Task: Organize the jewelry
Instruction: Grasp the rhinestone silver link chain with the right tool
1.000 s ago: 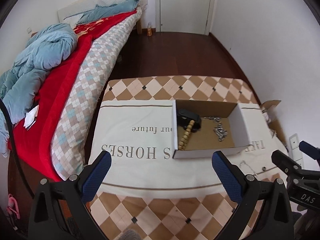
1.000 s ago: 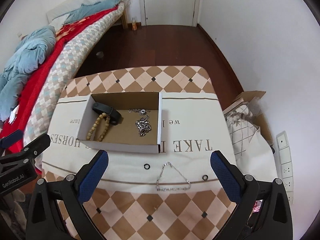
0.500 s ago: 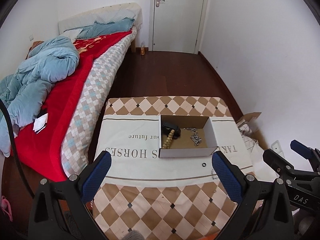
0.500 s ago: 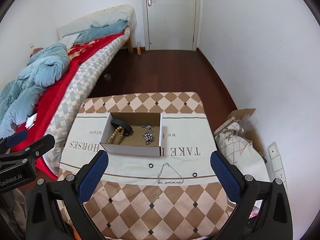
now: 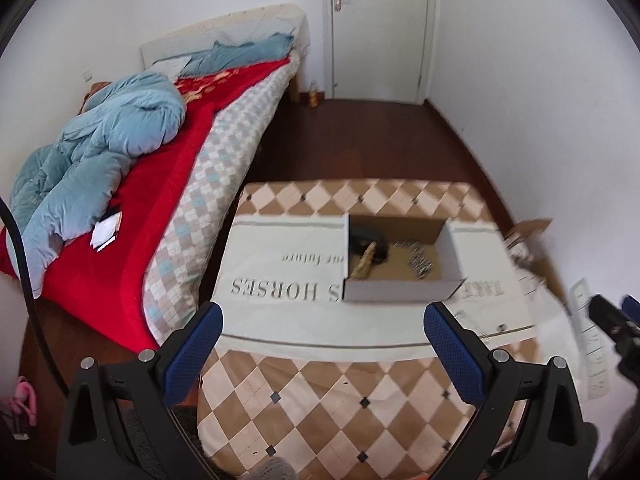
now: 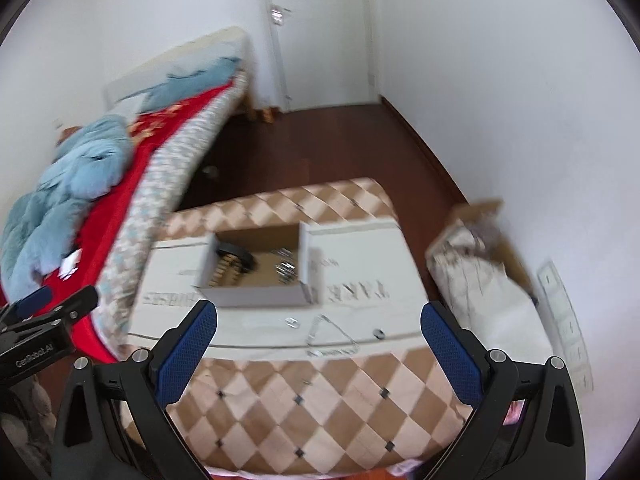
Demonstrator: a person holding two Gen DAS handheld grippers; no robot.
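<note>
While both of our tools hang above the near end of the table, nothing sits between their pads; our left gripper (image 5: 323, 340) has its blue-padded fingers spread wide apart, and our right gripper (image 6: 319, 339) is spread just as wide and equally empty; below them lies the brown-and-cream diamond-patterned table cover (image 5: 344, 396), with a cream printed cloth (image 5: 280, 276) laid across its middle; an open shallow cardboard box (image 5: 400, 292) rests on that cloth, toward the right side in the left wrist view; inside it, at the left end, a string of tan wooden beads (image 5: 365, 261) lies against a black band-shaped piece (image 5: 370, 238), while a heap of silver chain (image 5: 419, 264) lies nearer the right wall; outside the box, near the front edge of the cloth, a thin silver chain necklace (image 6: 332, 336) is spread in a loose triangle, with a small dark ring (image 6: 378, 333) to its right and a small pale ring (image 6: 291, 322) to its left, all blurred; a bed with a red blanket (image 5: 132, 216) and a crumpled blue quilt (image 5: 100, 144) stands beside the table's left edge.
</note>
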